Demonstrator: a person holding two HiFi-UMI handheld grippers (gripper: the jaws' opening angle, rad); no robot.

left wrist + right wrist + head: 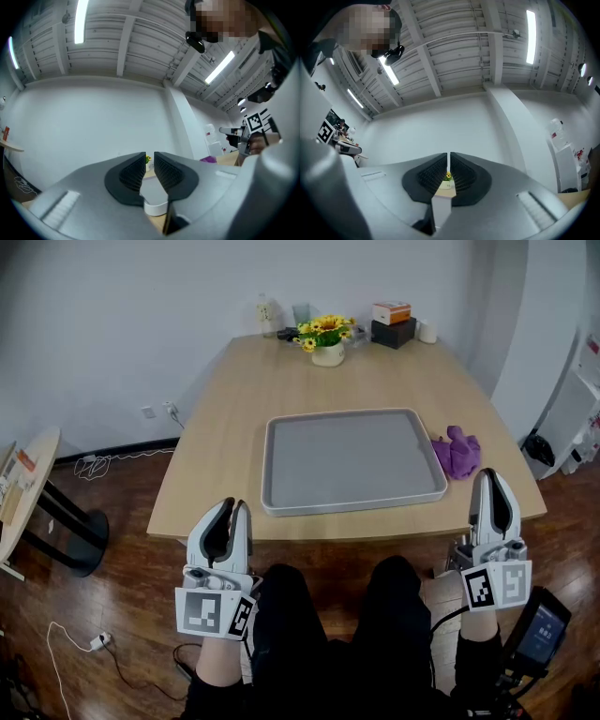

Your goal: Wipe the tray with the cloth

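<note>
Tray (pixel 356 503): grey, bare, centred on wooden table (pixel 281 381) | cloth (pixel 457 452): purple, crumpled, just beside tray's rim at 3 o'clock, likely staged for the right side | right gripper (pixel 491 479): at 5 o'clock, nearest the cloth, jaws closed, empty | left gripper (pixel 232 512): at 7 o'clock, off the table edge, jaws closed, empty, seemingly idle

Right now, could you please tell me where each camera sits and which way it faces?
Head view: on the head, facing steeply down at the tray and cloth; shows both legs, left gripper, right gripper.
Left gripper view: on the left gripper, tilted up at wall and ceiling; its shut jaws show.
Right gripper view: on the right gripper, tilted up likewise; its shut jaws show.
Shared: all three see the flowers.
</note>
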